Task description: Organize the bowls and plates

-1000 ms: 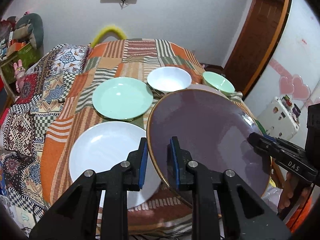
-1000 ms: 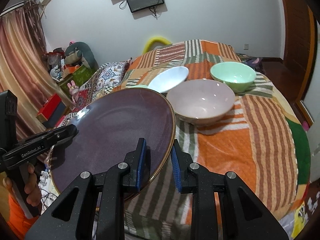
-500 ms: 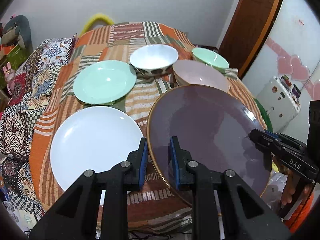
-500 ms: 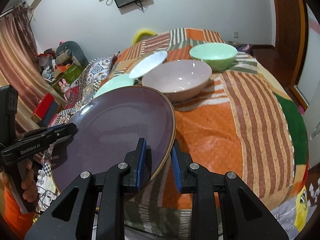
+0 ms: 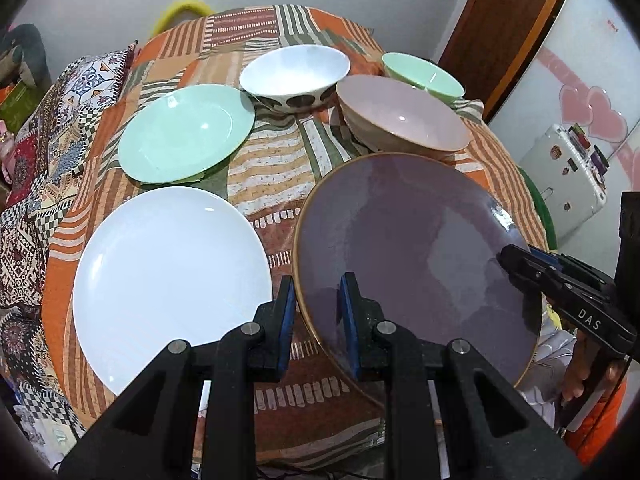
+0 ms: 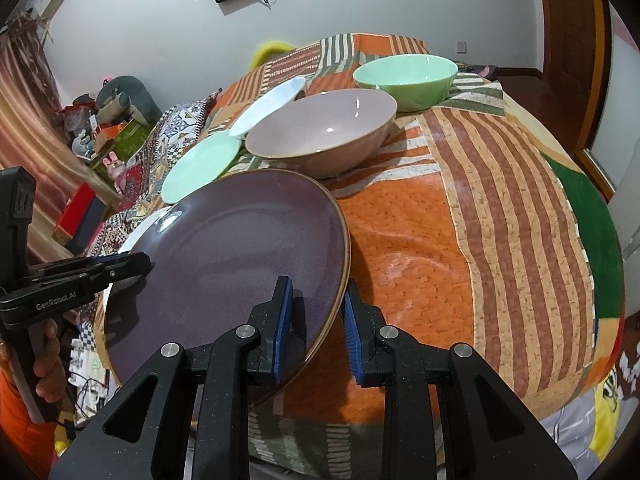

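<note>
Both tongs grip the purple plate [image 5: 416, 256] by its rim, one on each side. The left tongs [image 5: 318, 314] are closed to a narrow gap with the plate's left edge pinched between the blue pads [image 5: 287, 320]. The right tongs [image 6: 316, 320] are closed the same way on the opposite edge. In the left view the right tongs show at the plate's far side, and in the right view the left tongs [image 6: 120, 268] show clamped there too. The plate is tilted and held above the near edge of the worktop [image 6: 500, 208], which is covered by a striped orange patchwork cloth.

A white plate [image 5: 168, 280] lies flat by the near left edge, just beside the purple plate. Behind it sits a green plate [image 5: 186, 132]. Toward the far edge stand a white bowl [image 5: 294, 72], a pink bowl [image 5: 400, 114] just behind the purple plate, and a green bowl [image 5: 422, 74] beside the far right edge. The pink and green bowls are close together; whether they touch cannot be told.
</note>
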`<state>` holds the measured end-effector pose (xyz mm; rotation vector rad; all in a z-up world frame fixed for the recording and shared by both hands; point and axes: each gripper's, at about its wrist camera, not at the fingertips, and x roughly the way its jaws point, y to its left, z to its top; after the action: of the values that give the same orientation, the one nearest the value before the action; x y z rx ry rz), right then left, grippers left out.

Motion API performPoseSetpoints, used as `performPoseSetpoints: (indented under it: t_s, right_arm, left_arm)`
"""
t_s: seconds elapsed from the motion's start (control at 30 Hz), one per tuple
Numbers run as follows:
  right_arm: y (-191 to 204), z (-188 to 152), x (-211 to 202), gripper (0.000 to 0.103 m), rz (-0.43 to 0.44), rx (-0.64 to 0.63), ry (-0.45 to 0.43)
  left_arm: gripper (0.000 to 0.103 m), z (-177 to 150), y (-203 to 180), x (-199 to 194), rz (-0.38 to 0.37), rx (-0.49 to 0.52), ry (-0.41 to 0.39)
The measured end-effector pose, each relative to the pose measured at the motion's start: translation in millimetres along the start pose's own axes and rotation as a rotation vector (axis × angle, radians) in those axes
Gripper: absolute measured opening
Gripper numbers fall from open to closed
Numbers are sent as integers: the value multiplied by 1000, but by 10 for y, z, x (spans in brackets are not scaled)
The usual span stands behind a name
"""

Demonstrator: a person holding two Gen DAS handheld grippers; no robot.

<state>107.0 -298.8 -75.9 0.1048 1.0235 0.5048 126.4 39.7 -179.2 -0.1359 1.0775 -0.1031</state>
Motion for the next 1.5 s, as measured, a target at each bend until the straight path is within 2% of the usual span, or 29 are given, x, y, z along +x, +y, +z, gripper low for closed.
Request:
performPoseSetpoints:
  t_s: [0.63,0.93,1.2,1.5]
  right_arm:
    - [-127,19,187,22,4,36,55]
    - [-134,37,230,25,-12,34,73]
    - [-96,63,117,28,-53,13,38]
    - [14,104,-139,33,-45,-11,-39]
  left_arm:
    - [22,29,61,407,-11,-53,127]
    - [22,19,64,444,-28,-64,132]
    - [22,29,51,201,-17,-61,50]
    - [22,15,80,-155,13,-56,-52]
